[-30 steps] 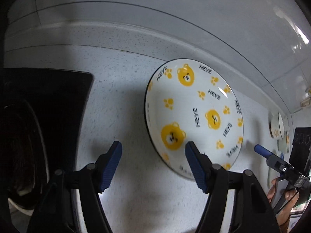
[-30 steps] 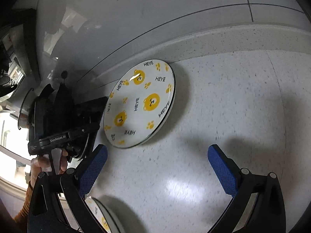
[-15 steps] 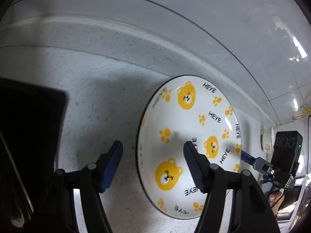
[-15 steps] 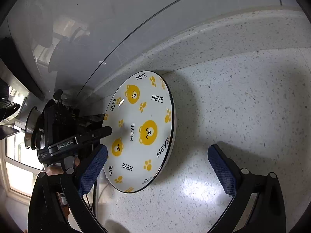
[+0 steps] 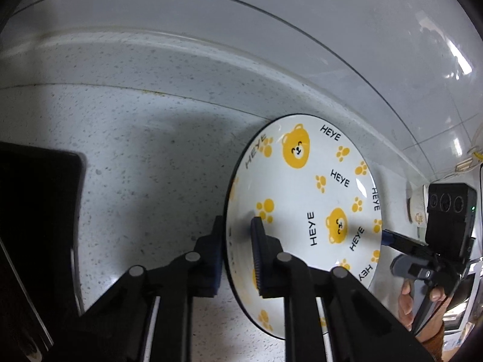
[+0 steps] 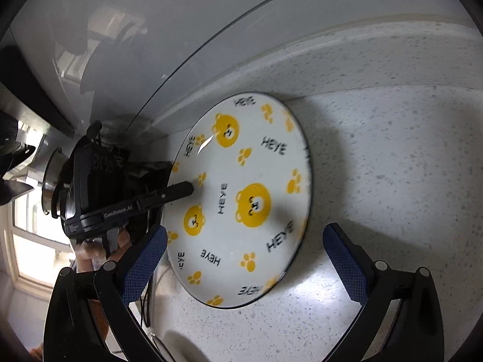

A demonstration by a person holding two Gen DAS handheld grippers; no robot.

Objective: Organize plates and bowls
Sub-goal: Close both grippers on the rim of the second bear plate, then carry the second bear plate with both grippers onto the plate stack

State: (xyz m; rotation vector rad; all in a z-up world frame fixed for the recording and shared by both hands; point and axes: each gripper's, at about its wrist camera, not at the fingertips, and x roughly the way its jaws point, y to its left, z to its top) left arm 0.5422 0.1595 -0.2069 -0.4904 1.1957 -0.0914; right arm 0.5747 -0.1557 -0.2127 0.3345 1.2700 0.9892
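Left gripper [image 5: 238, 241] just closing, now pinching rim of plate [image 5: 317, 187] printed "HEYE" with yellow bears, near back edge of the counter [image 5: 135, 157]. Right gripper [image 6: 244, 259] spread wide, apart from plate. Reads "GenRobot.AI" on left gripper body.

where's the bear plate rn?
Bear plate lies on the speckled counter by the backsplash, its left rim pinched in the left claw; right claw open beside it.
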